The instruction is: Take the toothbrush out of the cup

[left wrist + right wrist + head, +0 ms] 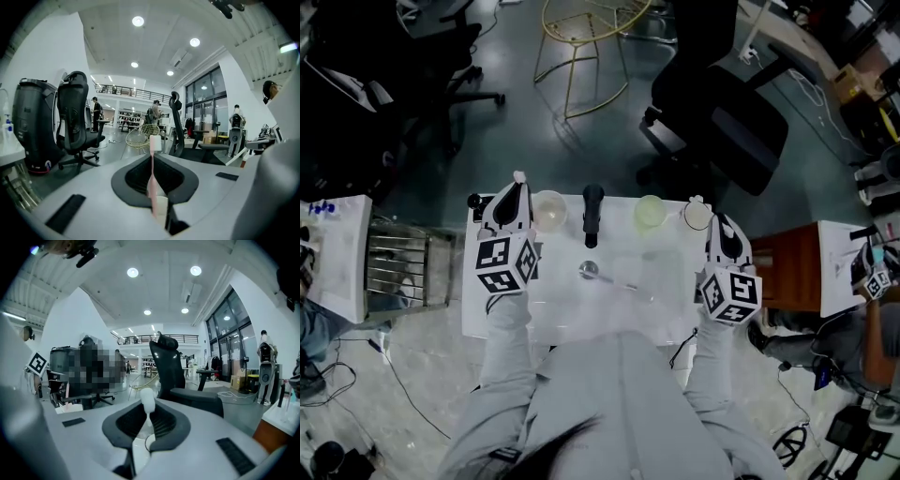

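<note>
A white rectangular table (487,317) stands on the dark grey floor, and a person in light grey sleeves leans over its near edge. Behind the table there is a black office chair (722,122) and, more to the left, a gold wire stool (581,47).

The left gripper (153,187), grey with black pads and a marker cube, is over the far left part of the table. Its jaws are pressed together on the thin pink toothbrush (152,173) with a white bristle head, which stands upright between the pads. The pink toothbrush is in no cup; from the head view it is just to the left of the clear round cup (549,208).

The right gripper (146,427) is over the far right part of the table. Its jaws are also closed, and they clamp a slim white stick (147,401) with a rounded top (I cannot say what kind of tool it is).

Along the far edge of the table, between the two grippers, stand the clear cup, a black upright object (592,214) and a pale green cup (650,212), each apart from the others.
</note>
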Action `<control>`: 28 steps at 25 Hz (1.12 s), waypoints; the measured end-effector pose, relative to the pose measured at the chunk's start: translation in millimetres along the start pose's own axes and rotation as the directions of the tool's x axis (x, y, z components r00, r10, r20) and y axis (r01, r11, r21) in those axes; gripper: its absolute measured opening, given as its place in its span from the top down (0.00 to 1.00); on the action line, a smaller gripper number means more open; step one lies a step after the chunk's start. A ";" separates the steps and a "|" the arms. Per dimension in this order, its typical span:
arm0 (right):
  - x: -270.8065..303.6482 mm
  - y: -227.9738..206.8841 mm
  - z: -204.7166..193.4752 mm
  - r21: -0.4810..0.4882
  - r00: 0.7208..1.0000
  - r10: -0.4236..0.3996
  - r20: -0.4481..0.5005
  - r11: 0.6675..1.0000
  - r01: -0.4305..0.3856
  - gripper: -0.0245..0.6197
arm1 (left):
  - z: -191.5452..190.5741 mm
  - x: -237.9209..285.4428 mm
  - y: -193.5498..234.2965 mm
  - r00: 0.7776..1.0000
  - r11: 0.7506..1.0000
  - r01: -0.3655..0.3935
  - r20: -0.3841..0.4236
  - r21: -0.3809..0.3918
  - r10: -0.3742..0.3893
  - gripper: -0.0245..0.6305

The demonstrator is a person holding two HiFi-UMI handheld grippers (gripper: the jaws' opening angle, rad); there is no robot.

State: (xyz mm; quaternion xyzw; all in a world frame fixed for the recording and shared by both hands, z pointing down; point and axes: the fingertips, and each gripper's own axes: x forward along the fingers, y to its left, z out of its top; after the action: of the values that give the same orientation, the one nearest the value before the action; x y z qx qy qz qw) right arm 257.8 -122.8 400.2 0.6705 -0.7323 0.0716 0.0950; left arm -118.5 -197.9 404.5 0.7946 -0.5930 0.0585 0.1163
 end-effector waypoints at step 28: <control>-72.1 118.2 52.9 -0.107 0.910 0.400 0.107 0.915 -0.389 0.91 | 24.0 -131.9 -62.3 0.991 0.995 0.098 0.091 0.035 -0.101 0.91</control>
State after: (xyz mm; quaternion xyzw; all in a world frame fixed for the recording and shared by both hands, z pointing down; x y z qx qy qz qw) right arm 143.8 -54.5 334.6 0.5074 -0.8595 0.0162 0.0596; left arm -98.3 -64.6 343.7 0.8267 -0.5564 0.0247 0.0794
